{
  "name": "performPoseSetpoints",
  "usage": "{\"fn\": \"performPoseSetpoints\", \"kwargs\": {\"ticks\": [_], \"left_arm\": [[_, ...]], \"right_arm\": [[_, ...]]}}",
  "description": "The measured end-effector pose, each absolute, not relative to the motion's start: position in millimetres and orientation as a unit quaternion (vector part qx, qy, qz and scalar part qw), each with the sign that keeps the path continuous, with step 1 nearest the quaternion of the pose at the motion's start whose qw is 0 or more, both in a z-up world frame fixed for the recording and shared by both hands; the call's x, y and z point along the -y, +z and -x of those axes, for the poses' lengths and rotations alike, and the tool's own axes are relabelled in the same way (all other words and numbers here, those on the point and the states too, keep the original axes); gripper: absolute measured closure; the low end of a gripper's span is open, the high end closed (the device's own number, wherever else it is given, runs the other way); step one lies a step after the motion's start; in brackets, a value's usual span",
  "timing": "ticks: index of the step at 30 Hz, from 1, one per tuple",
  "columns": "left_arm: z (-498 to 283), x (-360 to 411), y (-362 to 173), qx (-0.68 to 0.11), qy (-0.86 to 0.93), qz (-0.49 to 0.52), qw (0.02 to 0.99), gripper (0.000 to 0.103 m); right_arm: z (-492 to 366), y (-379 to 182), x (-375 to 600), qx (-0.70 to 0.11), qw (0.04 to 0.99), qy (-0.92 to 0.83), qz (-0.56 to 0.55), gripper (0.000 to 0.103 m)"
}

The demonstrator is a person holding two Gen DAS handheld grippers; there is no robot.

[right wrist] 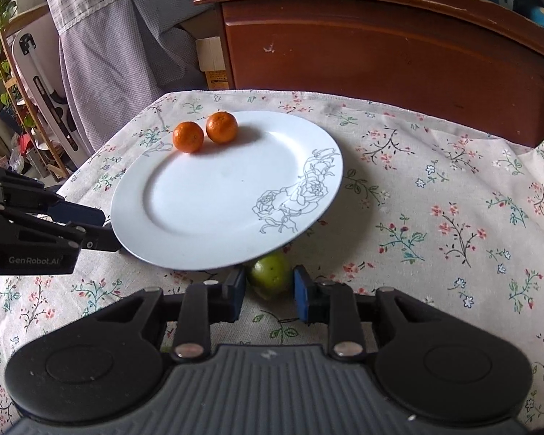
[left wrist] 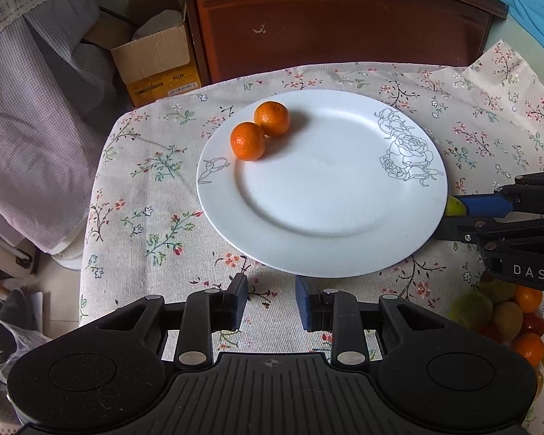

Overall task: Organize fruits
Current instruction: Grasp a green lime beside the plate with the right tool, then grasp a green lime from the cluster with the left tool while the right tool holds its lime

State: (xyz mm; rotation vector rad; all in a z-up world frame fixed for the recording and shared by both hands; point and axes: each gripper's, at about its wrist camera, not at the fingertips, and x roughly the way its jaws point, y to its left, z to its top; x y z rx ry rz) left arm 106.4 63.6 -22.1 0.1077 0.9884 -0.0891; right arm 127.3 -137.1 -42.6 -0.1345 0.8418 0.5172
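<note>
In the left wrist view, the left gripper point(left wrist: 271, 302) is at the near edge of a white plate point(left wrist: 322, 246) with a rose drawing, and it hangs over the flowered tablecloth point(left wrist: 152, 195). Its two blue-padded fingers stand apart with a clear gap, and nothing is between them. Two oranges point(left wrist: 247, 141) lie on the far left part of the plate, touching each other. At the right edge of this view the right gripper point(left wrist: 453, 214) comes in from the side, and a green fruit point(left wrist: 454, 207) shows between its fingers, just beside the rim of the plate. In the lower right corner a pile of fruit point(left wrist: 504, 319) lies on the cloth, with orange, green, red and yellow pieces close together. Behind the table there are a brown wooden cabinet point(left wrist: 337, 29) and an open cardboard box point(left wrist: 156, 61). In the right wrist view, the right gripper point(right wrist: 269, 291) has the same green fruit point(right wrist: 270, 275) between its fingers, low against the cloth and partly under the near rim of the plate point(right wrist: 185, 246). The fingers are on both sides of the fruit, but I cannot tell if the pads press on it or only stand beside it. The two oranges point(right wrist: 188, 137) are at the far left part of the plate, side by side. The left gripper point(right wrist: 101, 226) shows at the left edge, with its tips near the rim of the plate. A checked curtain point(right wrist: 108, 36) hangs behind the table on the left.
</note>
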Motion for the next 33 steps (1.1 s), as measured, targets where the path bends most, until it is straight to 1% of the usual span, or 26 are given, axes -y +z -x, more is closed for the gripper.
{"fn": "performPoseSetpoints", "kwargs": {"ticks": [8, 15, 19, 23, 27, 33], "left_arm": [[-100.5, -36.8, -22.7, -0.459, -0.063, -0.097, 0.881, 0.075], [-94.7, -14.3, -16.7, -0.467, -0.117, -0.064, 0.874, 0.075], [-77.2, -4.9, -3.3, -0.436, -0.136, -0.087, 0.885, 0.075], [-60.9, -5.9, 2.0, -0.438, -0.164, -0.066, 0.882, 0.075], [-37.7, 1.2, 2.1, -0.436, -0.192, -0.066, 0.877, 0.075], [-15.9, 14.3, -7.1, -0.435, -0.219, -0.099, 0.868, 0.075]], "right_arm": [[-113.4, -34.0, 159.7, -0.432, 0.88, 0.188, 0.055, 0.076], [-93.3, -17.7, 184.7, -0.445, 0.882, 0.153, 0.003, 0.076], [-80.3, -6.7, 197.7, -0.446, 0.883, 0.141, -0.045, 0.075], [-62.4, 0.4, 205.1, -0.444, 0.885, 0.121, -0.066, 0.075], [-49.5, 2.0, 213.6, -0.45, 0.884, 0.093, -0.087, 0.075], [-49.0, 5.9, 214.0, -0.444, 0.885, 0.099, -0.103, 0.075]]}}
